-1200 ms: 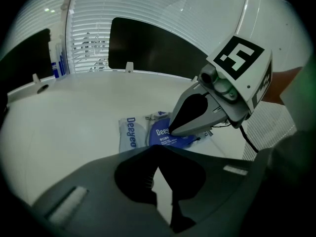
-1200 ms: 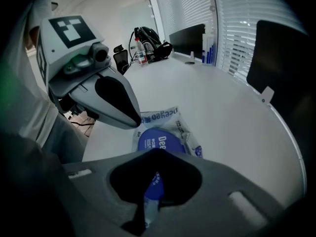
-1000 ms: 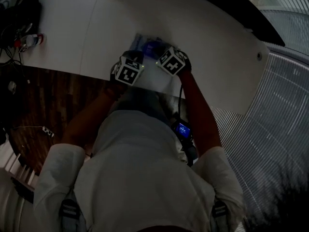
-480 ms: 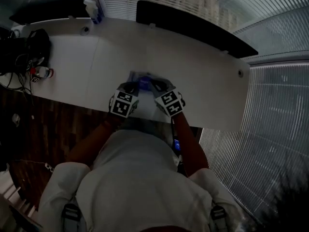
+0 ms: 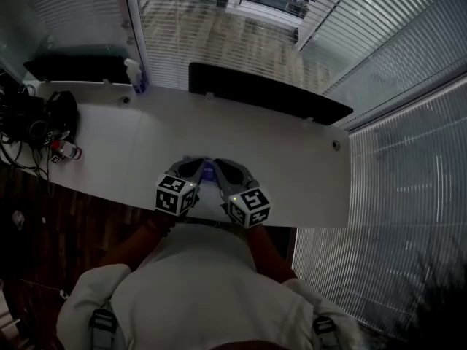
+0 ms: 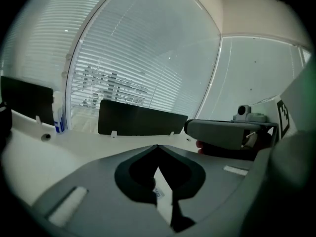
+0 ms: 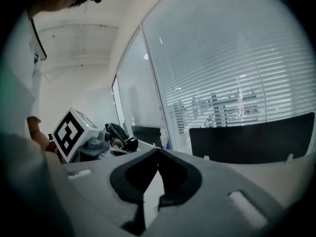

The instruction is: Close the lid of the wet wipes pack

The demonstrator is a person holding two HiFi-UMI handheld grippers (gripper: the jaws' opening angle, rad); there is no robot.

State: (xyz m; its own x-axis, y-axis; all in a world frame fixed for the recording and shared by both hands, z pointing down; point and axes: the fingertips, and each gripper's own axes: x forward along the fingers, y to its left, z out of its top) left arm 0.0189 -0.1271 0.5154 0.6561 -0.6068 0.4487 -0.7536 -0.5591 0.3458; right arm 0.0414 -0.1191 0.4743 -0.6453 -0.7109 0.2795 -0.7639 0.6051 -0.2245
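We've pulled left gripper (image 5: 198, 165) and right gripper (image 5: 220, 165) off the wipes pack (image 5: 209, 170) — jaws together on nothing — lid's probably shut.

Beyond the left claw (image 5: 195, 168) and right claw (image 5: 220, 170), the counter (image 5: 292, 159) lies open up to a dark screen (image 5: 270, 93) along its far edge, while a cable tangle (image 5: 33, 119), small bottle (image 5: 67, 150) and spray bottle (image 5: 136, 75) crowd its left end.

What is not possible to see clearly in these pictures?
- Wipes pack: head view, mostly covered by the left gripper and right gripper; lid open or closed, cannot tell.
- Both gripper views: their own jaws block the pack.
- Bottle at far left: head view, too small.
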